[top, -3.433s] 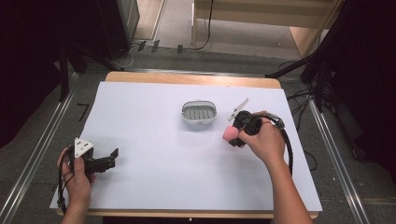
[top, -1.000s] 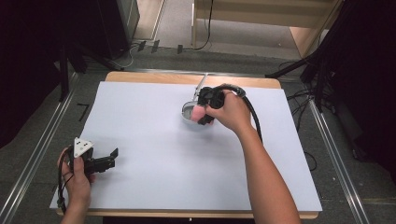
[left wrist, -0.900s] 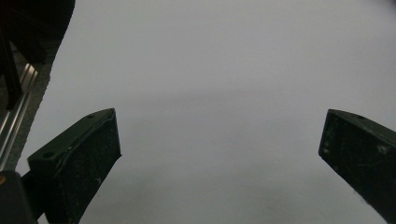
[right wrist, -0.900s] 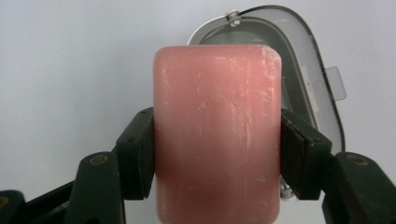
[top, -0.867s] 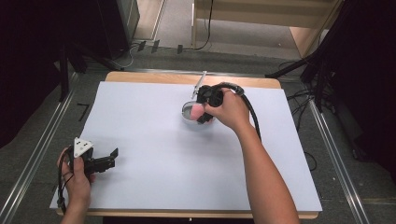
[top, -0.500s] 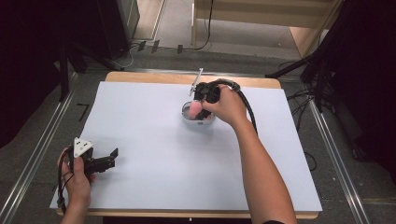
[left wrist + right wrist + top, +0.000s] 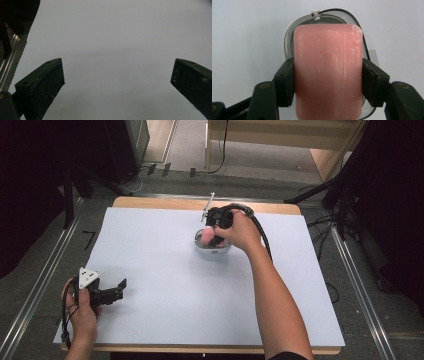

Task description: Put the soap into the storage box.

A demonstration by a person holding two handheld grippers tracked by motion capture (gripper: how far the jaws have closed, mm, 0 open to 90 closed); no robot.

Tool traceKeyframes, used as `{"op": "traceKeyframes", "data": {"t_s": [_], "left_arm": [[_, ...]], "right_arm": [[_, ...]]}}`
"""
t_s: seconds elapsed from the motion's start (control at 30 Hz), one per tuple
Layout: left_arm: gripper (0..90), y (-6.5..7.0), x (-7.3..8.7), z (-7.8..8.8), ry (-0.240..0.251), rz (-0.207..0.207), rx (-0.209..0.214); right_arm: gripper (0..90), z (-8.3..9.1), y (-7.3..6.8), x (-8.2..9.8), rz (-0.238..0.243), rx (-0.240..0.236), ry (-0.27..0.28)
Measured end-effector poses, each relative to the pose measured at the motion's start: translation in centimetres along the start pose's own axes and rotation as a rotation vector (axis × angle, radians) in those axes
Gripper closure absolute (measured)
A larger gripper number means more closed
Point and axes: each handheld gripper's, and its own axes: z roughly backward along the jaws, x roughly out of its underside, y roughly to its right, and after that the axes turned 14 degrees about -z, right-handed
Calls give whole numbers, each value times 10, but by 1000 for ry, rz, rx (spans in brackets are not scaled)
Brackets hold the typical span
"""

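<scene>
Right gripper (image 7: 328,82) clamped on the pink soap bar (image 7: 328,70), directly over the soap dish (image 7: 212,245). Best lowered level and centred inside the dish rim before any loosening. Left gripper (image 7: 111,292) spread wide and empty, well apart from the dish toward the table's (image 7: 165,270) near left corner.

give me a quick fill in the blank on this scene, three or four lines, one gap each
1. The right tongs grip a bar of soap whose colour is ____.
2. That bar is held directly above the grey ____, which sits on the white sheet.
3. The jaws of the left tongs are ____, with nothing between them.
4. The left tongs are near the table's ____ left corner.

Missing words: pink; dish; open; near
</scene>
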Motion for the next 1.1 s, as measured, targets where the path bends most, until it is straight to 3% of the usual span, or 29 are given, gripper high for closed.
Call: {"op": "traceKeyframes", "data": {"t_s": [0.33, 0.43, 0.5, 0.77, 1.1], "left_arm": [[0, 0, 0, 0, 1, 5, 1], [0, 0, 0, 0, 1, 7, 1], [0, 0, 0, 0, 1, 6, 1], [0, 0, 0, 0, 0, 5, 3], [0, 0, 0, 0, 0, -1, -1]], "right_arm": [[378, -2, 3, 1, -13, 5, -4], [342, 3, 2, 1, -36, -41, 41], [350, 8, 1, 1, -41, -16, 53], [322, 15, -2, 10, -64, 8, 75], [269, 13, -14, 35, -126, 19, 113]]}}
